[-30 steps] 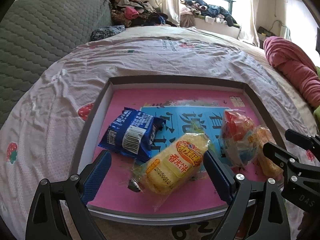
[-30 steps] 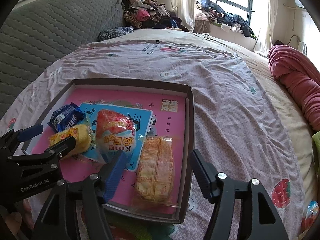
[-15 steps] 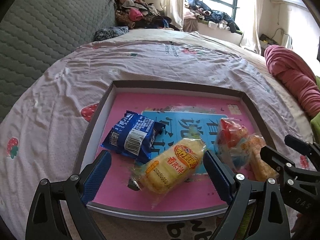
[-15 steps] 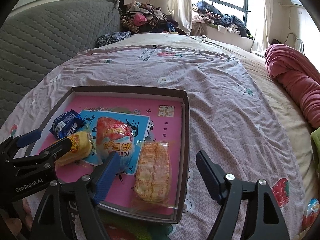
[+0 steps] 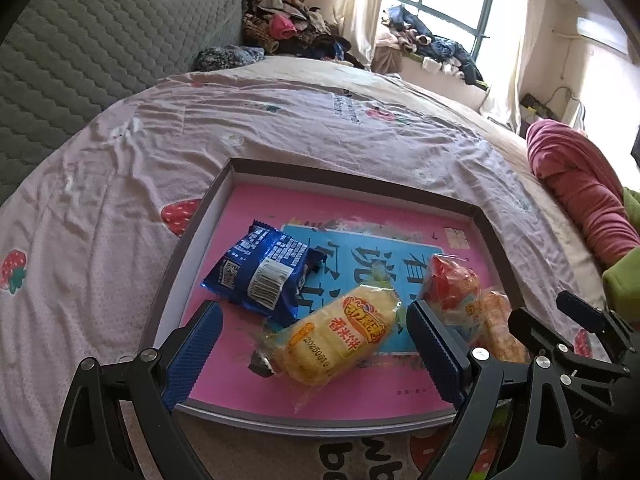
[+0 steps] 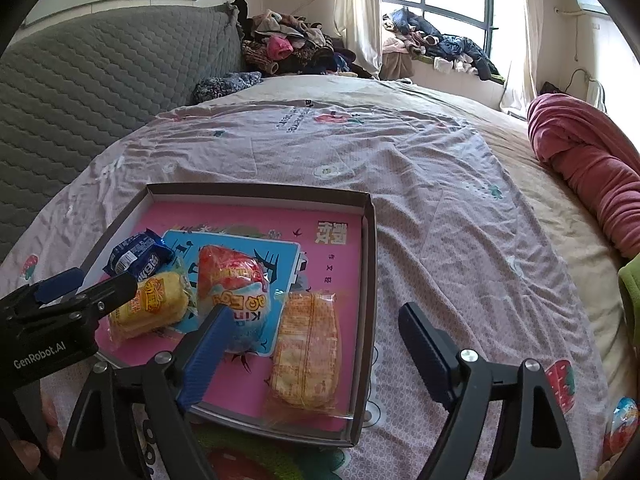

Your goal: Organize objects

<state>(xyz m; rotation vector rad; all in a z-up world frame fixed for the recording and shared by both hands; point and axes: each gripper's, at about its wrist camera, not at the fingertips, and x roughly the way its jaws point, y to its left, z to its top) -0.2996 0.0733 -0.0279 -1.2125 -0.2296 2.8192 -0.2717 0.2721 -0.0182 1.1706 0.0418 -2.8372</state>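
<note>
Left gripper (image 5: pixel 314 354): black frame, blue ribbed pads, jaws spread wide and holding nothing; poised low over the near edge of the tray, the yellow plastic-wrapped rice cake packet (image 5: pixel 338 340) lying between its pads without touching either; right gripper (image 6: pixel 310 350): same build, jaws equally wide and empty, hovering above the near right corner of the tray, its left pad in front of the egg-shaped red-and-blue foil snack (image 6: pixel 234 286); shallow grey-rimmed cardboard tray with pink printed floor (image 5: pixel 352 178): rests on the bed; contents, left to right: blue crinkled foil biscuit packet (image 5: pixel 262 276), barcode side up, its near edge just beside the yellow packet; the yellow packet; the egg-shaped snack; a clear-wrapped orange cracker slab (image 6: pixel 306 354) alongside the right wall; bed: lilac sheet with strawberry print (image 5: pixel 132 184), rumpled; crimson blanket roll (image 6: pixel 592 168) at the far right; step in hand, by judgement: selection, before any grasp; next move likely calls for lowering the left gripper around the yellow packet and closing gently, the wrapper being soft and slippery.
</note>
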